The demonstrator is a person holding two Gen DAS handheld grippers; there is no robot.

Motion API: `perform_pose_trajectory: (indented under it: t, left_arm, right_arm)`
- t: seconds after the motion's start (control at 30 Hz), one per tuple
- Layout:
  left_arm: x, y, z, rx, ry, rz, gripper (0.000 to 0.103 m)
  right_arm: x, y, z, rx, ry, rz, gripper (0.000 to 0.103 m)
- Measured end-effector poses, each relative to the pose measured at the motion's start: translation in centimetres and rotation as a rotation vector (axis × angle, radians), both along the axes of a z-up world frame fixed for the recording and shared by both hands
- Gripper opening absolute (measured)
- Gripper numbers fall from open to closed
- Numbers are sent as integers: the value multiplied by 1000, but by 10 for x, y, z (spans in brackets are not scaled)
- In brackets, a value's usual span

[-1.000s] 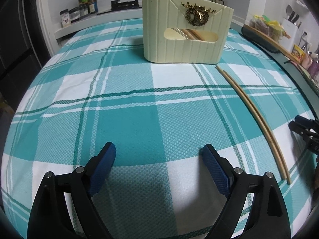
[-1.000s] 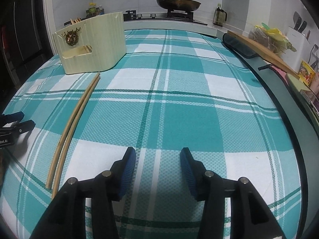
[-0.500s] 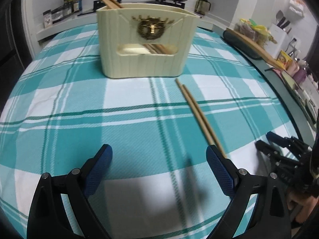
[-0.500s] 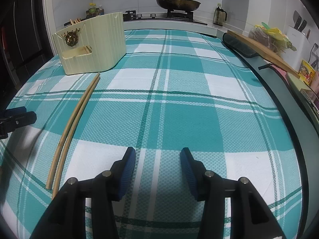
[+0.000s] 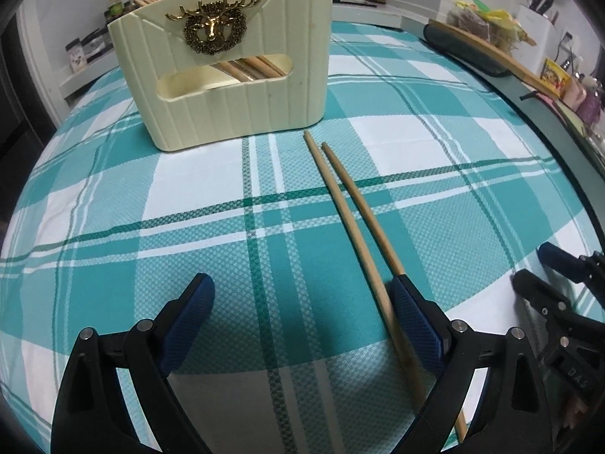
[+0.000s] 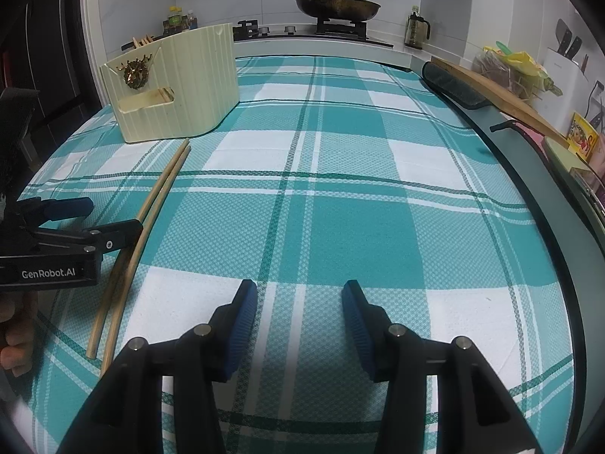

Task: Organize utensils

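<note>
1. A cream utensil holder (image 5: 227, 64) with a gold deer emblem stands toward the far left of the surface (image 5: 416, 143); several wooden chopsticks (image 5: 249, 68) already rest inside it, visible through its front slot, which suggests part of the sorting is done.
2. The left hand-held gripper (image 5: 302, 317) hovers low with its jaws spread wide and gripping nothing; its right finger is over the near part of the loose pair.
3. Two loose chopsticks (image 5: 351, 212) lie side by side on the checked cloth, tips just short of the holder: by the look of it, the work that remains.
4. The right hand-held gripper (image 6: 300, 325) waits near the front edge, jaws apart and empty.
</note>
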State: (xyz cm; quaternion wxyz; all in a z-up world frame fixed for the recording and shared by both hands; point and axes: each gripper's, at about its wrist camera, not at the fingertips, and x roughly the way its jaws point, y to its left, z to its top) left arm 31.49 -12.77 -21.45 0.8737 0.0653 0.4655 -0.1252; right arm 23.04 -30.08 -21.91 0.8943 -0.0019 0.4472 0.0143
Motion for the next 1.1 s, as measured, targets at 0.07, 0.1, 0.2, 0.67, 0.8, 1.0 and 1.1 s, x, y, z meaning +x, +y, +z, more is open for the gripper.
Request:
perform_pose_trajectory:
  t: [0.07,0.1,0.2,0.67,0.8,1.0,1.1]
  left_arm:
    - [-1,0,1,-8,-8,-9,79]
    - [-3,0,3,-7,-18,-17,72]
    - [-7,-4,6,-17,-34,-56,24]
    - [-48,87,15,-52,-16,69,6]
    - [-61,108,16,-59,-16,87,6]
    - [-66,108,16,-59,-17,77,47]
    - [-71,109,20,-52,-40,73,57]
  right_arm:
    - [0,0,0,0,0,0,48]
    - [0,0,0,0,0,0,48]
    - [0,0,0,0,0,0,48]
    - [0,-6,2,57,-3,2,50]
    - [0,8,16,146,22,14,50]
    - [16,87,29,141,89,233,49]
    - [27,113,17,35,123,264,48]
